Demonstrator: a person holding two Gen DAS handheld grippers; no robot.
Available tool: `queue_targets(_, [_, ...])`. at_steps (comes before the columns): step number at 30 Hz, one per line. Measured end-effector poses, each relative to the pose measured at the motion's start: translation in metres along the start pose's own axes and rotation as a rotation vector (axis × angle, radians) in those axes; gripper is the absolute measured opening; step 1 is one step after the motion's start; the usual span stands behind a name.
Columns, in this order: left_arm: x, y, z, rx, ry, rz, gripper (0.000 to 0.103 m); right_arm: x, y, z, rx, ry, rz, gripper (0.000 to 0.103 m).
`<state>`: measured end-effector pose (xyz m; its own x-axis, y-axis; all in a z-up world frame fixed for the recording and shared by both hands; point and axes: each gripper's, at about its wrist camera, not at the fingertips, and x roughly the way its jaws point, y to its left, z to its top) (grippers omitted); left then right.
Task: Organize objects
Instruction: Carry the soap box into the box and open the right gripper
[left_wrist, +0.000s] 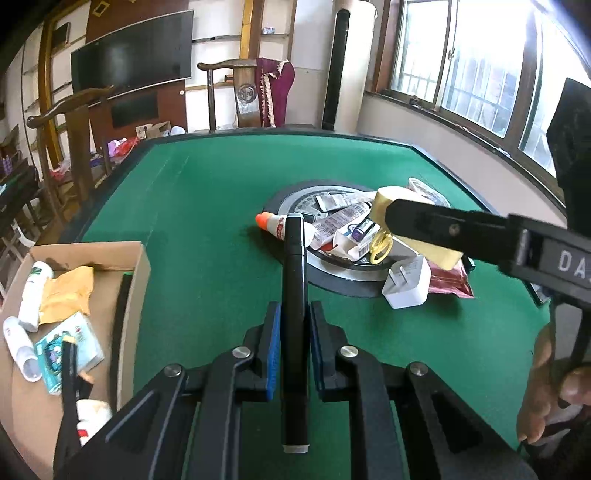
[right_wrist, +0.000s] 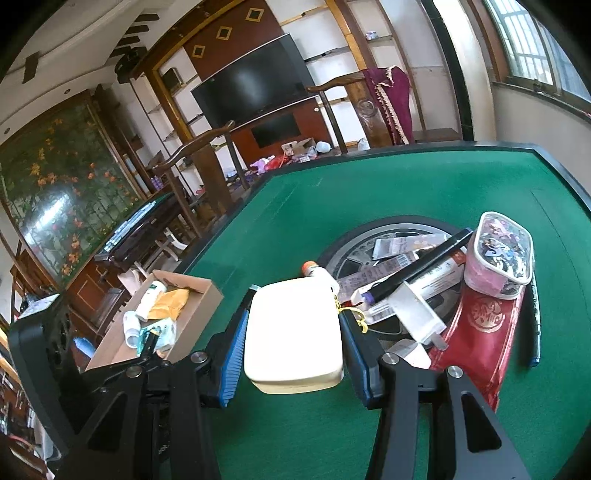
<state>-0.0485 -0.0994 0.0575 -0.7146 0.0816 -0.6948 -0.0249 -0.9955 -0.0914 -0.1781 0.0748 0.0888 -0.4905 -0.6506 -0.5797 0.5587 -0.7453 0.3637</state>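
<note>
My left gripper (left_wrist: 293, 314) is shut on a long black marker (left_wrist: 293, 295) and holds it above the green table (left_wrist: 207, 206). My right gripper (right_wrist: 293, 325) is shut on a flat cream box (right_wrist: 293, 332); it shows in the left wrist view (left_wrist: 417, 229) over the pile. A cardboard box (left_wrist: 92, 306) at the left holds white bottles, a yellow packet and a teal pack; it also shows in the right wrist view (right_wrist: 184, 295). The pile on the round centre disc (right_wrist: 354, 258) has tubes, an orange-capped glue bottle (left_wrist: 273, 223) and a white charger (left_wrist: 406, 284).
A red pouch (right_wrist: 480, 339) and a pink patterned case (right_wrist: 498, 254) lie at the pile's right. A black pen (right_wrist: 533, 325) lies beyond them. Wooden chairs (left_wrist: 74, 147) stand by the table's left and far edges. Windows are at the right.
</note>
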Motion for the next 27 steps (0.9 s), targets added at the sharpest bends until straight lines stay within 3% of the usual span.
queue_targets(12, [-0.055, 0.041, -0.008, -0.067, -0.064, 0.024, 0.014, 0.000, 0.039, -0.007, -0.046, 0.005, 0.039, 0.053])
queue_targets(27, [-0.117, 0.139, -0.044, -0.214, -0.136, 0.121, 0.015, 0.038, 0.145, -0.014, -0.168, 0.073, 0.165, 0.053])
